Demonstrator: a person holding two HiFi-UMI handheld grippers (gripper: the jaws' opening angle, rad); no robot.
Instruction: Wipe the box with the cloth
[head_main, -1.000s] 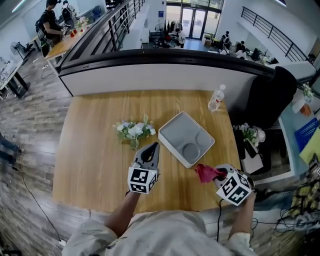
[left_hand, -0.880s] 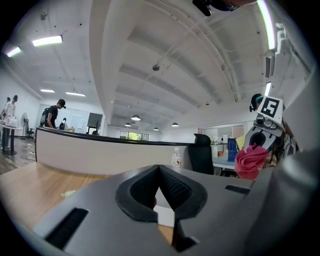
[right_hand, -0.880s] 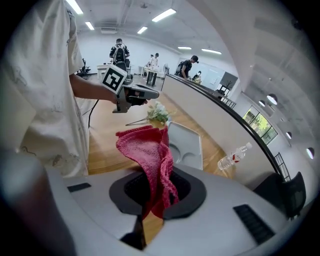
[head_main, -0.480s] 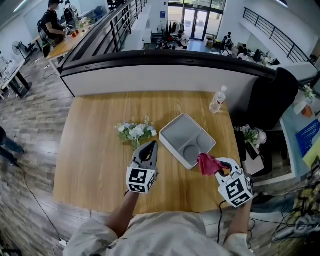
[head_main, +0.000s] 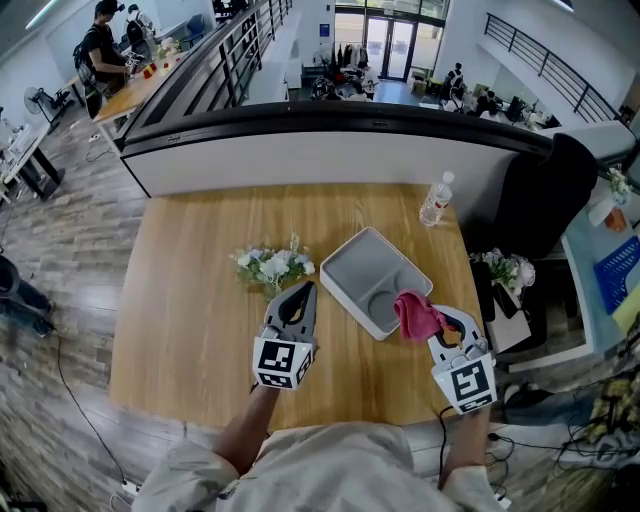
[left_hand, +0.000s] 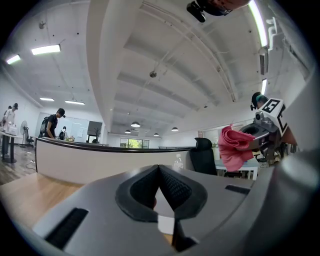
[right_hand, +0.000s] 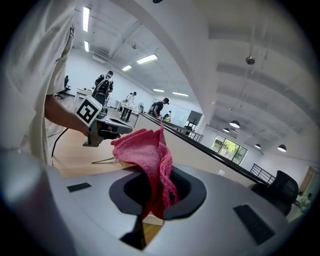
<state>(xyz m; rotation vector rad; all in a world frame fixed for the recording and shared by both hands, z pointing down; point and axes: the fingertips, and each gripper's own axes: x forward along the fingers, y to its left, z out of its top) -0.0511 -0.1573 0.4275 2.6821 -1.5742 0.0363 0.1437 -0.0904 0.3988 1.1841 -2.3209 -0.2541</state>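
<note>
Pink cloth (head_main: 413, 313), pinched by right hand-held gripper (head_main: 446, 322) beside the box (head_main: 345, 300), may slip during wiping; left hand-held gripper (head_main: 299, 297) clenched empty.

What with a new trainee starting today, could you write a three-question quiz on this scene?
1. True or false: the right gripper holds the pink cloth.
2. In the head view, where are the flowers relative to the box? A) inside it B) on the table, to its left C) stacked on top of it
3. Fill in: the left gripper has its jaws ____, with nothing between them.

Key: 1 true; 2 B; 3 together.
</note>
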